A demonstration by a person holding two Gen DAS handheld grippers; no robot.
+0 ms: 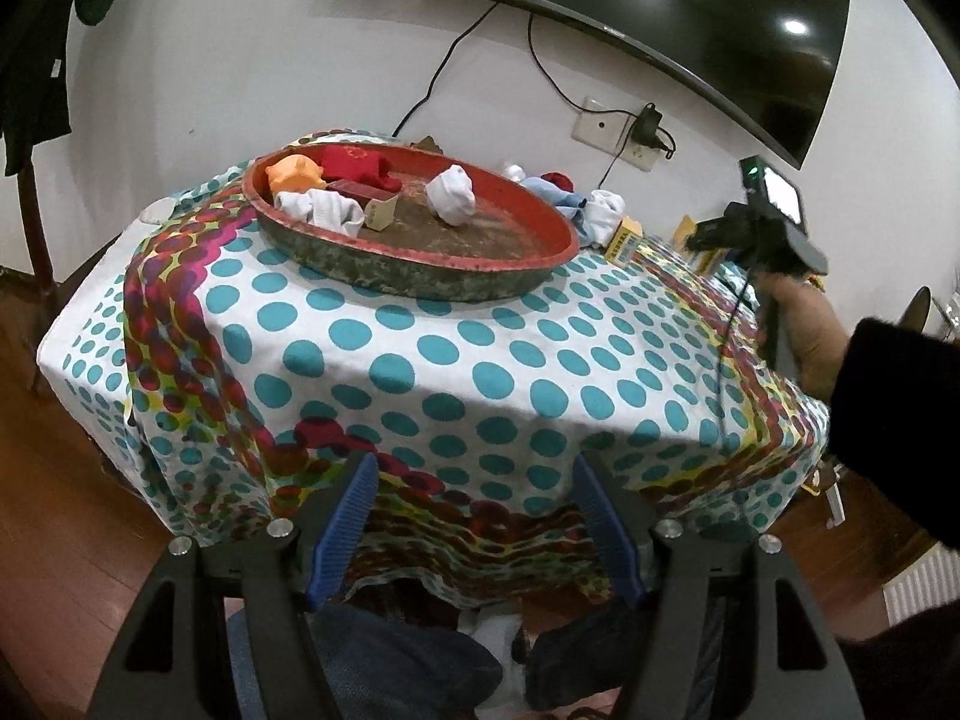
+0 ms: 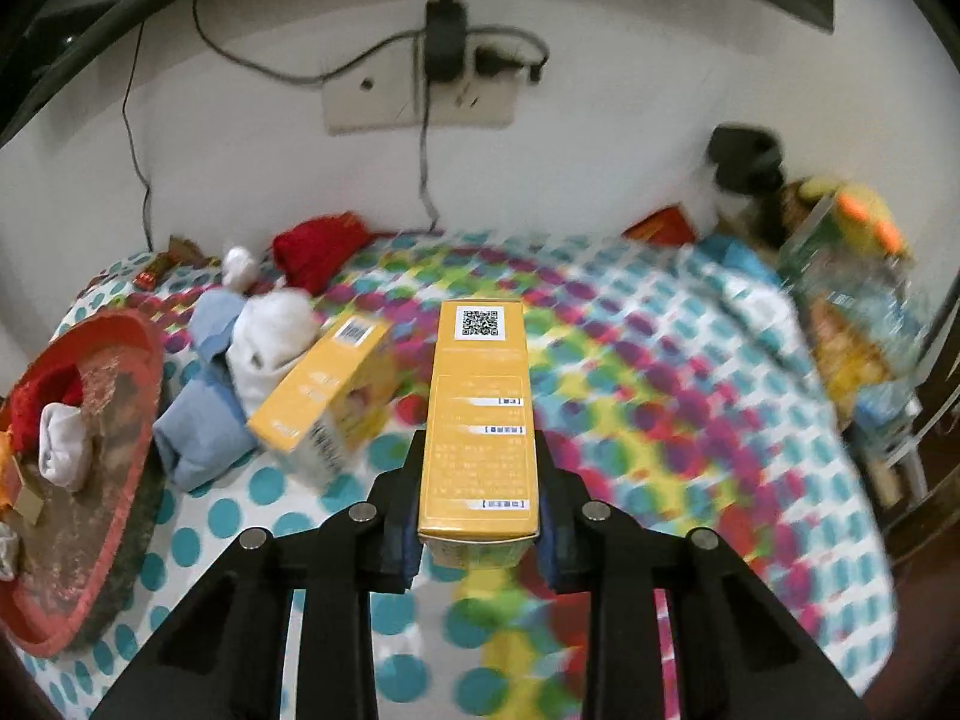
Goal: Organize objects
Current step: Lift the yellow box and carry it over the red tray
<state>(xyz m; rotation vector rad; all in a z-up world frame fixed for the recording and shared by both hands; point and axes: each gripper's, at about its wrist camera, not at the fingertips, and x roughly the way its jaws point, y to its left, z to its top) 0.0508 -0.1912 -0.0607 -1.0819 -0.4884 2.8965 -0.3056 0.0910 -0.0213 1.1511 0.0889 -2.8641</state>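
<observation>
My right tool [image 2: 478,516] is clamped on a long yellow box [image 2: 479,420], its blue pads pressing the two narrow sides near the box's near end, so the box juts forward along the fingers with its code label at the far tip. I judge this end-on hold keeps the box level for carrying; it appears lifted clear of the cloth, though motion blur leaves that uncertain.

My left tool [image 1: 474,516] hangs off the near edge of the worktop [image 1: 420,372], fingers spread wide with nothing between them, presumably waiting its turn.

Just beyond the held box, toward the left edge, a second yellow box [image 2: 327,390] lies tilted against a white sock bundle [image 2: 270,336], with a folded blue cloth [image 2: 204,420] beside it and a red cloth [image 2: 318,249] near the far edge.

At the left edge sits the red tray [image 1: 510,276], the likely collecting place: it already holds an orange toy [image 1: 294,174], red cloth, white socks [image 1: 451,192] and a small brown box [image 1: 366,201]. I judge the yellow boxes and loose cloths are yet to join them.
</observation>
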